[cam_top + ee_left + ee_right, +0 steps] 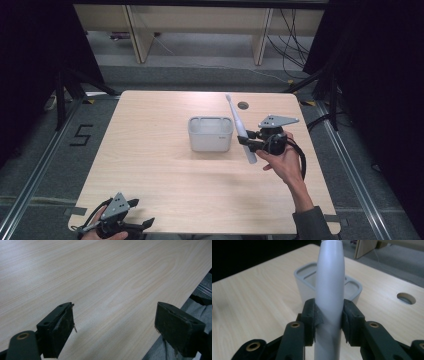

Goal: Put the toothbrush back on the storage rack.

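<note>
toothbrush handle (pixel 329 290), pale grey and smooth, sits clamped between the pads of the right tool (pixel 329 320), whose jaws press it from both sides. in the high view the right tool (pixel 248 143) holds the electric toothbrush (pixel 240 127) above the counter, tilted, with the thin brush end pointing toward the far edge and the thick end toward the person. the hand (pixel 285 162) behind the tool comes in from the lower right, with a black cable looping beside the wrist.

just beside the toothbrush, toward the middle of the counter, stands a grey holder (pixel 210 134) with open compartments on top; the right gripper view shows it (pixel 353 288) right behind the handle, and whether the two touch cannot be told.

the left tool (pixel 137 212) rests at the near left corner of the counter, well apart from the rest, its jaws standing wide with nothing between them (pixel 115 327).

the counter (pixel 160 170) is light wood grain, rounded at the corners, with a round cable hole (pixel 243 105) near the far edge. around it lies grey floor (pixel 45 165) with metal rails and a painted "5" (pixel 81 135) to the left. black curtains hang at both sides, and pale wooden furniture legs (pixel 140 37) and loose cables (pixel 292 40) sit at the back.
</note>
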`<act>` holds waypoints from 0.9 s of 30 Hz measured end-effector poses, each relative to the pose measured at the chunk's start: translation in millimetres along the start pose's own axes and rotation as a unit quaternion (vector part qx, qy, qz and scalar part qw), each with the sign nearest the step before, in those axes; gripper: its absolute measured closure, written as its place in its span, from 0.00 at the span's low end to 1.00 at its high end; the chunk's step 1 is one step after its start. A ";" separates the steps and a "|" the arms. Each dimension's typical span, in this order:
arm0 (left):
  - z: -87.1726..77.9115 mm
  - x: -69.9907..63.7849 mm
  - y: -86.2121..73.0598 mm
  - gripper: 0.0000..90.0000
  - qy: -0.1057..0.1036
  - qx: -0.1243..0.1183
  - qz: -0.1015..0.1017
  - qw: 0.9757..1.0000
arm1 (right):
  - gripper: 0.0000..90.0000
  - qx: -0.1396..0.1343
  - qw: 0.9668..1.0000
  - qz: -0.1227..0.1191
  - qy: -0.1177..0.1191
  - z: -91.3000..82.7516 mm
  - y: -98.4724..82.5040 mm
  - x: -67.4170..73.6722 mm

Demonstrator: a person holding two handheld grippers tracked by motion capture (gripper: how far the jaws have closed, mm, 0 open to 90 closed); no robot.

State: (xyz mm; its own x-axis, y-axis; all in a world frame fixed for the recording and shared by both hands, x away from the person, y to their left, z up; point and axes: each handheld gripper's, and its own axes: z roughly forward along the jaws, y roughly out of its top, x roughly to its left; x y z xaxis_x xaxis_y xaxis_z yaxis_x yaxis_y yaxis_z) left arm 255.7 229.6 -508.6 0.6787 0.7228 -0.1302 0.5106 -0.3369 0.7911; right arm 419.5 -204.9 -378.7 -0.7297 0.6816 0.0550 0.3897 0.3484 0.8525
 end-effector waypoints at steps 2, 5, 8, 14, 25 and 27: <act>0.0 0.1 -0.1 0.17 0.000 0.000 0.000 1.000 | 0.74 -0.019 1.000 0.003 -0.004 4.4 2.2 -1.4; 0.5 -0.5 -0.2 0.17 0.001 -0.004 0.000 1.000 | 0.74 -0.060 0.998 0.015 -0.009 14.1 5.4 0.2; 0.2 -0.3 0.0 0.17 -0.002 -0.002 0.001 1.000 | 0.74 -0.074 0.997 0.008 -0.016 19.6 7.8 0.3; -1.2 1.8 0.3 0.17 0.004 0.007 0.013 1.000 | 0.74 -0.113 0.994 0.001 -0.014 32.2 17.7 5.7; -1.4 1.9 0.3 0.17 0.003 0.007 0.014 1.000 | 0.74 -0.141 0.990 -0.008 -0.016 51.8 34.8 13.2; -1.3 1.7 0.2 0.17 0.003 0.007 0.014 1.000 | 0.74 -0.148 0.989 -0.008 -0.011 56.6 38.8 13.8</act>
State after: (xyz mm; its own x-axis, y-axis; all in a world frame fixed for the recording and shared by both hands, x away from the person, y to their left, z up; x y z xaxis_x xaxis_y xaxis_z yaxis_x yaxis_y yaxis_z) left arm 256.3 231.6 -507.8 0.6898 0.7164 -0.1048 0.4987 -0.3652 0.7861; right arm 456.3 -145.6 -374.3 -0.7207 0.6926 0.0308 0.1944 0.1592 0.9679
